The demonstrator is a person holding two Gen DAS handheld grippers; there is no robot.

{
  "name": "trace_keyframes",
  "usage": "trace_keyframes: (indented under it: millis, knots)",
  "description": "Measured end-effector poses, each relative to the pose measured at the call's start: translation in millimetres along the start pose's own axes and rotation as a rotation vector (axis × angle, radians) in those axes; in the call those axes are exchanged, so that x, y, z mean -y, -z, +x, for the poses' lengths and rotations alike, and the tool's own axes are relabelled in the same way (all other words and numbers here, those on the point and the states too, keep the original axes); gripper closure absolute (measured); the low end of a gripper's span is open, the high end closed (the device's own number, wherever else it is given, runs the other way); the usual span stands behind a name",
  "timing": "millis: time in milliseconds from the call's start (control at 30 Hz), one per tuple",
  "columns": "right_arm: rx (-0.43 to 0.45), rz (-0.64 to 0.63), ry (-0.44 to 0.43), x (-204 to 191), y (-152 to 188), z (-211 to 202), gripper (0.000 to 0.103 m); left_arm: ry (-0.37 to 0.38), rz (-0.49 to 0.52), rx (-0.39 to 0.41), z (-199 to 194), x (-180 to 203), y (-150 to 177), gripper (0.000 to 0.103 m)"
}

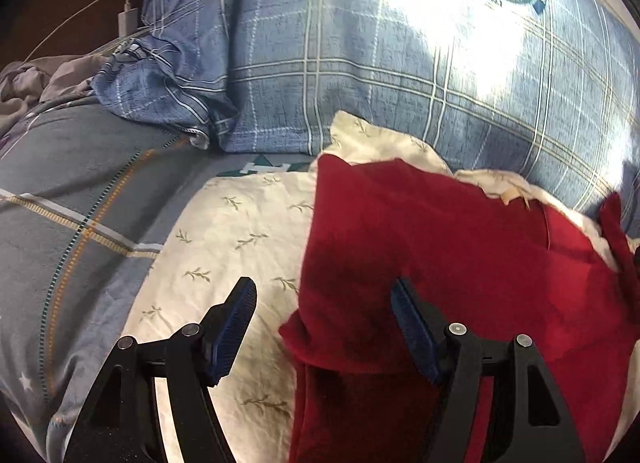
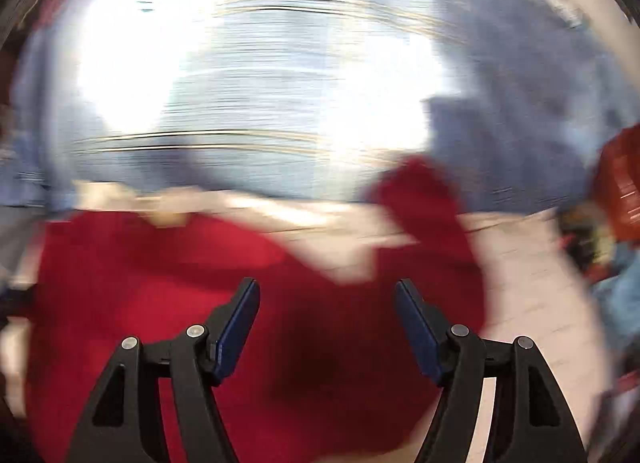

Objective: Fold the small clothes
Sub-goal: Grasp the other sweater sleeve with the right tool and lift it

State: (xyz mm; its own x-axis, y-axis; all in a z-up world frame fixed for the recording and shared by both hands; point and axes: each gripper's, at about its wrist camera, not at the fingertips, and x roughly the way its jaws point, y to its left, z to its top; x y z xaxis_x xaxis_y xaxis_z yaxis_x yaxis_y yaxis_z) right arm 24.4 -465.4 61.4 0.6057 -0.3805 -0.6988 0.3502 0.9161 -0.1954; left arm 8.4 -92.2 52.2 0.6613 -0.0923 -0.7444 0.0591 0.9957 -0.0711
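One red garment [image 1: 440, 255] is the thing to fold, and it lies spread on a cream leaf-print cloth [image 1: 240, 247] on the bed, just below the blue plaid pillow [image 1: 360, 63]. It looks like a soft knit or fleece: light, limp, with no stiffness to hold a crease, so it will likely sag and drag wherever it is lifted by a single point. Its surface seems matte rather than slick, so the pads should bite well. The best holds, by my reading, are its edges and corners: the folded lower-left corner nearest the left claw [image 1: 324, 301], and the loose flap [image 2: 424, 215] that reaches toward the pillow in the right wrist view.

Both claws stand apart with nothing between their pads. The left claw hovers over the garment's left edge, one finger above the cream cloth, the other above the red. The right claw [image 2: 328, 303] hangs over the red cloth; that view is heavily blurred, so fine detail is lost.

Room is fair: bare cream cloth lies left of the garment, while the pillow crowds its far edge. A thin red strip [image 1: 618, 239] trails at the garment's right side and could snag.
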Motion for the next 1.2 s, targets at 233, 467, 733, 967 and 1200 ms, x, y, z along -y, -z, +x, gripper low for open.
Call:
trace_keyframes:
  millis: [233, 467, 733, 967, 1200]
  knots:
    - [-0.136, 0.053, 0.18, 87, 4, 63, 0.034, -0.006, -0.024, 0.003, 1, -7, 0, 0.034]
    - [-0.141, 0.016, 0.218, 92, 4, 101, 0.07, -0.014, -0.022, -0.002, 9, -6, -3, 0.034]
    - [-0.049, 0.242, 0.031, 125, -8, 55, 0.094, -0.004, -0.052, 0.009, 5, -15, -7, 0.034]
    - [0.034, 0.308, -0.304, 102, -22, -27, 0.094, 0.02, -0.115, 0.038, -11, -33, -9, 0.034]
    - [0.087, 0.198, -0.584, 0, -49, -81, 0.094, 0.037, -0.142, 0.059, -23, -42, -9, 0.034]
